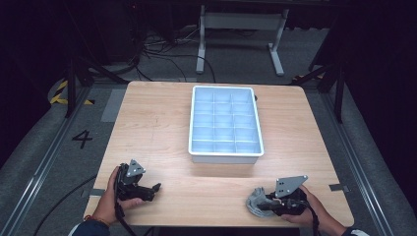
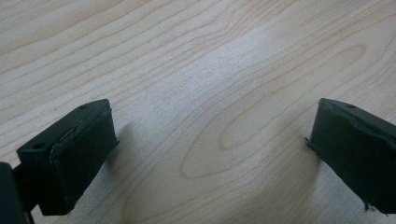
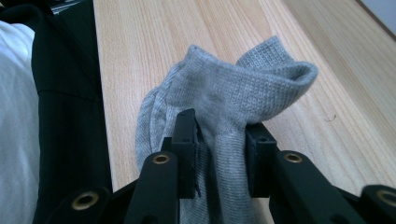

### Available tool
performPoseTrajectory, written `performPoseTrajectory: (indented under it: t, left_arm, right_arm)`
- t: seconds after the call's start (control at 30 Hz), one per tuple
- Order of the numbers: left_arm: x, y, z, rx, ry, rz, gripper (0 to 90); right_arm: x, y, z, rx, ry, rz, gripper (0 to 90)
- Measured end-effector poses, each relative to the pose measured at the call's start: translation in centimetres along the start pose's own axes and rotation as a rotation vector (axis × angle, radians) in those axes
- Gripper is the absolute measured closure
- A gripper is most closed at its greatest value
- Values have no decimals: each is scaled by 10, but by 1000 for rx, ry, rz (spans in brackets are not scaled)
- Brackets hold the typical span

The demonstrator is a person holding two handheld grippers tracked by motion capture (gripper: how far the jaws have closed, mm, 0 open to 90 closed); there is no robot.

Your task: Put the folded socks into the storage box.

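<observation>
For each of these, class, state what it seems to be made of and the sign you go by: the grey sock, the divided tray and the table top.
Grey sock: knitted fabric, matt; fine ribbed loops show, and it folds softly in the right gripper.
Divided tray: probably moulded plastic, pale, smooth and slightly glossy.
Table top: light wood or wood-look laminate; grain lines and ovals, satin sheen.

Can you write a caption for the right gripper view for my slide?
Right tongs pinching a bunched grey sock on the wooden table.
</observation>
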State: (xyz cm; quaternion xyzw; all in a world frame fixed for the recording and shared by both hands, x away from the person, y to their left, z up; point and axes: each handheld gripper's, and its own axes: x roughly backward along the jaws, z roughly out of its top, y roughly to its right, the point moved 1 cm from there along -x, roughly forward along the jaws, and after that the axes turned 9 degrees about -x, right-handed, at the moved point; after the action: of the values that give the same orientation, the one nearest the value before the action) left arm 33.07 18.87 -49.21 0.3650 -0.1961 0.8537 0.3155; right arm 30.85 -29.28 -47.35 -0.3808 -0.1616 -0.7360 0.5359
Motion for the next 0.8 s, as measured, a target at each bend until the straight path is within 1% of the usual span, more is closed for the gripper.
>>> performPoseTrajectory:
  t: [0.13,0.2,0.27,0.33,0.47,0.63,0.8]
  left_arm:
    - [0,0,0,0,0,0,7]
    - [0,0,0,0,0,0,7]
    - [0,0,0,0,0,0,7]
    - [0,0,0,0,0,-1,7]
    - [0,0,0,-1,0,-2,7]
    - [0,0,0,-3,1,-1,7]
    - [0,0,0,-1,0,-2,7]
  right_arm:
    - [2,-1,-2,23,15,1,727]
    - [2,-1,-2,36,19,-12,730]
    - [3,-1,-2,40,22,-13,732]
    - [5,0,-3,34,24,-9,733]
    - [9,4,-4,27,38,-23,736]
    - [13,6,-4,35,49,-44,737]
    - [16,7,-4,35,58,-49,737]
